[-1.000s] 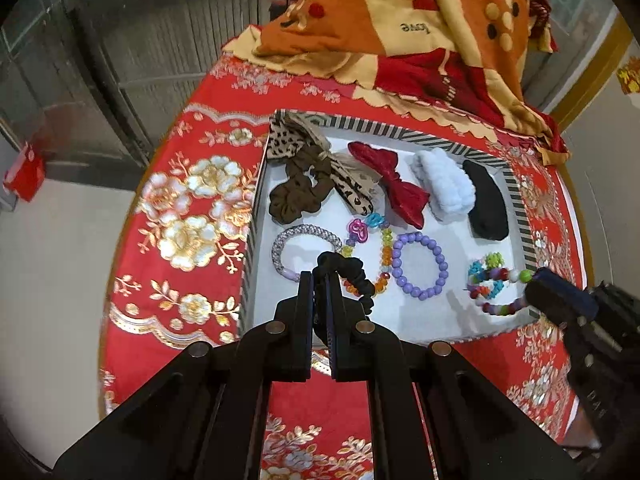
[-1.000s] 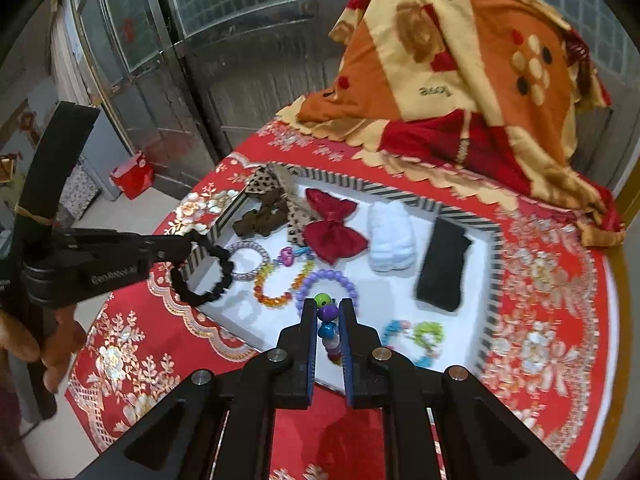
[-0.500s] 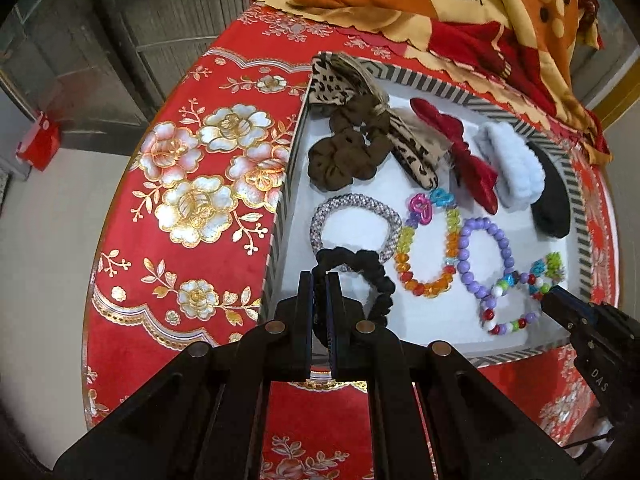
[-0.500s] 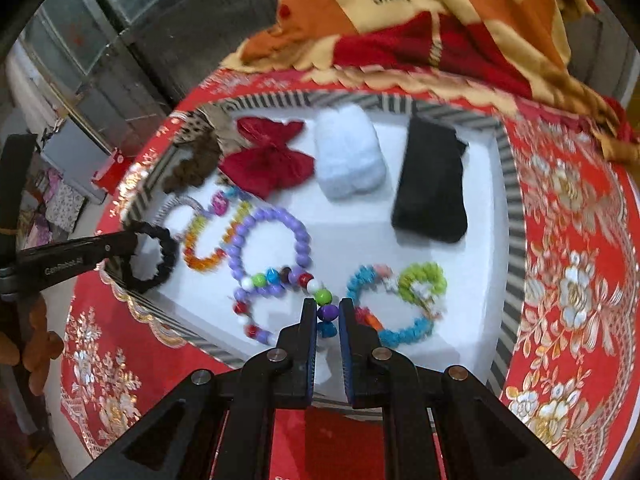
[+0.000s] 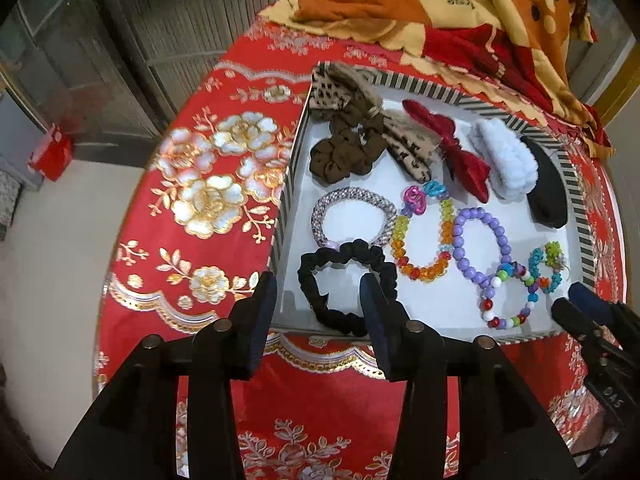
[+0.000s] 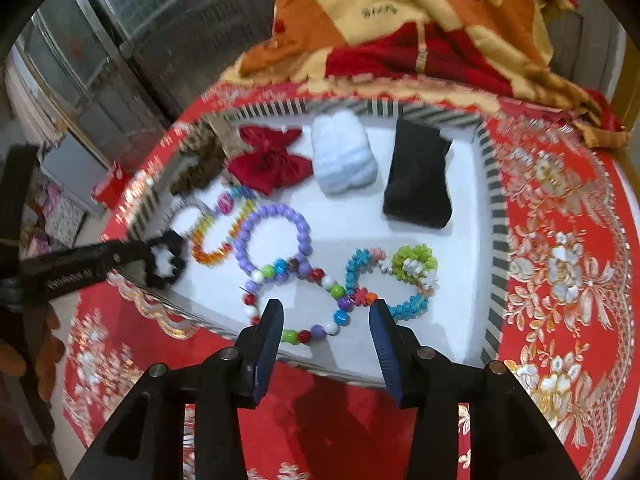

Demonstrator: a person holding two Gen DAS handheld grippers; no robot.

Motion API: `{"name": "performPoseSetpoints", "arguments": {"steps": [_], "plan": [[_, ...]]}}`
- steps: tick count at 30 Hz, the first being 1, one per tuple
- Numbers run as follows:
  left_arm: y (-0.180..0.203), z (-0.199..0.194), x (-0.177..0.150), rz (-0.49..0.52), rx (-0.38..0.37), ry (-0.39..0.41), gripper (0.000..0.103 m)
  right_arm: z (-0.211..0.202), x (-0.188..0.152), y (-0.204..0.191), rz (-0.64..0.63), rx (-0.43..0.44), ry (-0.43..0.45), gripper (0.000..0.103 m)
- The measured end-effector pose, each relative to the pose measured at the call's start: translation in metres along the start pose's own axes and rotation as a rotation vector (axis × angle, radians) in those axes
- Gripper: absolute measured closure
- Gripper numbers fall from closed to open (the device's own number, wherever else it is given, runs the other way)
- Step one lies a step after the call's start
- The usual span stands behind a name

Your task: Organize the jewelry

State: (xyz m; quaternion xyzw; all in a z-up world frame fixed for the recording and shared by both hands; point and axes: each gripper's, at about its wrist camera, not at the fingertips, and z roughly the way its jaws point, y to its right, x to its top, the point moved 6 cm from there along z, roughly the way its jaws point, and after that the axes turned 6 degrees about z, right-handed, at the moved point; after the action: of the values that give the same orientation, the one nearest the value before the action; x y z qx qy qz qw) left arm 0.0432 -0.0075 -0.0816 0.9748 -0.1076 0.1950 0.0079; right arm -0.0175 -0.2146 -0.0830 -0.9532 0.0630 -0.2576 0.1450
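Observation:
A black scrunchie point(image 5: 344, 288) lies flat in the near left corner of the white tray point(image 5: 288, 184) with the striped rim. My left gripper point(image 5: 318, 310) straddles it, jaws opening, pads clear of the fabric. In the right wrist view a multicolour bead bracelet point(image 6: 338, 291) rests on the tray floor near the front rim point(image 6: 496, 216). My right gripper point(image 6: 326, 326) hovers over its near loop, jaws opening, with the beads between the fingers but untouched. The scrunchie point(image 6: 166, 260) also shows at the left gripper's fingers point(image 6: 100, 260).
The tray also holds a brown scrunchie point(image 5: 344, 156), a red bow point(image 5: 460, 152), a white fluffy clip point(image 5: 504, 156), a black clip point(image 5: 548, 192) and several bead bracelets. An orange blanket point(image 5: 460, 0) is heaped behind. The red embroidered cloth point(image 5: 200, 184) drops off at the left.
Both grippers sank toward the tray and went from shut to open. The black scrunchie and the multicolour bracelet were let go and now lie on the tray floor.

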Motion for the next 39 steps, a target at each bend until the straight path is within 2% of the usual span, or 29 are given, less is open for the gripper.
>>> {"name": "performPoseSetpoints", "arguments": {"steps": [6, 14, 28, 39], "plan": [[0.010, -0.032, 0.001, 0.031, 0.026, 0.077, 0.060, -0.042, 0.004, -0.015, 0.009, -0.014, 0.141, 0.060], [0.026, -0.073, 0.003, 0.054, 0.024, 0.179, 0.060, -0.072, 0.003, -0.024, 0.036, -0.057, 0.217, 0.060], [0.037, -0.094, -0.006, 0.069, 0.025, 0.217, 0.060, -0.091, -0.008, -0.027, 0.087, -0.062, 0.236, 0.059], [0.037, -0.098, -0.007, 0.070, 0.026, 0.225, 0.060, -0.094, -0.010, -0.032, 0.063, -0.074, 0.230, 0.058]]}}
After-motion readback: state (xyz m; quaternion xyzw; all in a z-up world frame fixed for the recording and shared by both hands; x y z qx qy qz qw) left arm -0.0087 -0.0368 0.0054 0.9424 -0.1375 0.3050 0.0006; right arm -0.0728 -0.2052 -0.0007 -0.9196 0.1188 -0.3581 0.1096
